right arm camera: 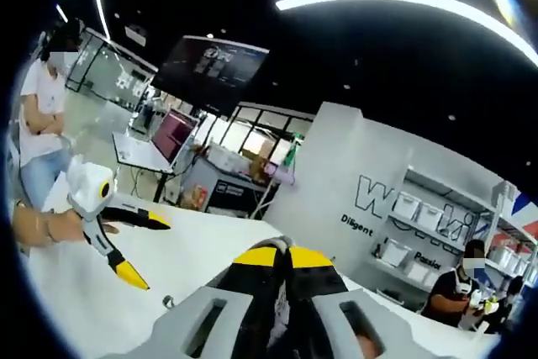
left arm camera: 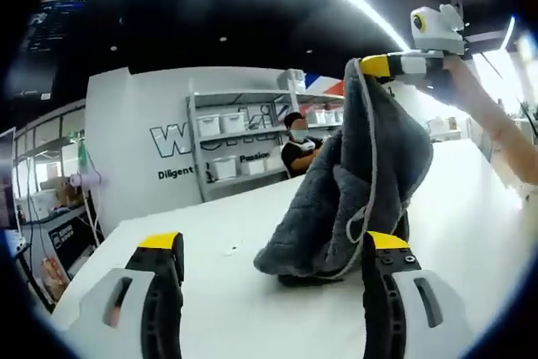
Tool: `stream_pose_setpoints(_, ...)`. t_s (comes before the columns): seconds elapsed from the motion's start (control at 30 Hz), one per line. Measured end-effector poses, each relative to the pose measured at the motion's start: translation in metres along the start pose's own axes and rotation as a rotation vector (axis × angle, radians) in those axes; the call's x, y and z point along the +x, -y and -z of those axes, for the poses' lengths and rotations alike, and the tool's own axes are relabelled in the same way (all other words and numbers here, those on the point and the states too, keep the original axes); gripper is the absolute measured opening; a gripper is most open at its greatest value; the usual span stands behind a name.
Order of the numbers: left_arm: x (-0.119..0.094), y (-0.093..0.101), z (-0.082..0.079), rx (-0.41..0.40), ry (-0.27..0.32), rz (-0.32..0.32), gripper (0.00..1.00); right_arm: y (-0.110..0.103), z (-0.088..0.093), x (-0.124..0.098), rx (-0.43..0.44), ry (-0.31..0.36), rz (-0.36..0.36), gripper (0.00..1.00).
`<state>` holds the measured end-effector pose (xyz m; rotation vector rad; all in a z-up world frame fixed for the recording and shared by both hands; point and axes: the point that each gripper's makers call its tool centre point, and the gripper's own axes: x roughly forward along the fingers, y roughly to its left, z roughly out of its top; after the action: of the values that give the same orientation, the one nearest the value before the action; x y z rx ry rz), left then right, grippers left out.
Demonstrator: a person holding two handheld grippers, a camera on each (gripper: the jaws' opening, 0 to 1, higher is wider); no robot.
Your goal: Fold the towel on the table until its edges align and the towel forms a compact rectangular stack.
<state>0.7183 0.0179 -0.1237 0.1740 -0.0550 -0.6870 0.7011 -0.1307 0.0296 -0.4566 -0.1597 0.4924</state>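
Two grippers are at work, and we take the left gripper view first: the left gripper (left arm camera: 273,271) has its jaws spread wide and holds nothing, low over the white table (left arm camera: 227,308); the grey towel (left arm camera: 353,199) hangs in a bunched drape just beyond, its lower end resting on the table near the right-hand jaw; the right gripper (left arm camera: 378,66) pinches the towel's top edge high above, with the person's hand (left arm camera: 458,81) behind it and the forearm running off to the right.

Turning to the right gripper view, we see the right gripper's jaws pressed together at their yellow tips with a strip of cloth between them, so we judge it clenched on the towel; the left gripper shows at the left, jaws parted, held by a hand above the table; a person stands behind it.

To do this step well, we would bring the free gripper to a hanging corner, grasp it cleanly, then draw both corners level so the towel spreads flat before lowering; we would keep the lift modest so the cloth stays over the table.
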Motion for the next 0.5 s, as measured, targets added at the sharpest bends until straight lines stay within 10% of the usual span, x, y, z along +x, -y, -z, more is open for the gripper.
stream_pose_setpoints(0.2,0.001,0.003,-0.005,-0.01,0.023,0.026,0.86,-0.001,-0.018,0.007,0.103,0.022,-0.081,0.0)
stream_pose_setpoints(0.5,-0.001,0.005,-0.002,-0.002,0.011,0.028,0.86,0.018,-0.048,-0.005,0.007,0.088,0.004,0.0)
